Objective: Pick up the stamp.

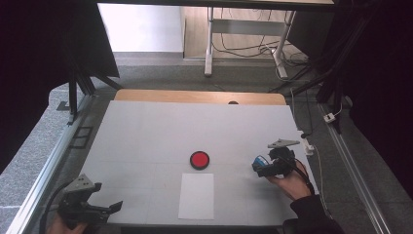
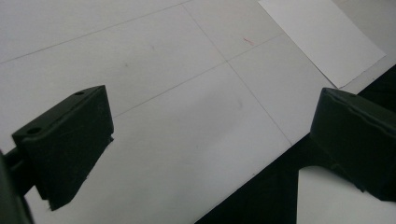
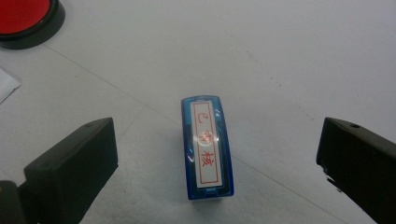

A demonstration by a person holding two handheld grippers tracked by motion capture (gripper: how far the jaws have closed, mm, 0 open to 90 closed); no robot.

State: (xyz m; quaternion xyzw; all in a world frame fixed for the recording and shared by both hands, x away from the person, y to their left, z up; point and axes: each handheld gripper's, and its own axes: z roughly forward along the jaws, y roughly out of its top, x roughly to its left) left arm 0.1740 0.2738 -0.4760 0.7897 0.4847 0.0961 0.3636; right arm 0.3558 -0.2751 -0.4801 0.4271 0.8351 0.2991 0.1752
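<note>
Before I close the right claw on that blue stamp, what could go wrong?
1. The stamp stands narrow and tall between the open jaws of the right claw, apart from both; if one jaw meets it first, it may tip or slide.
2. The red pad lies close to the stamp's left, so a wide sweep could knock it.
3. The paper lies loose and could shift.

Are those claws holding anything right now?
No. The right claw is open around a blue stamp without touching it; the left claw is open over bare table.
</note>
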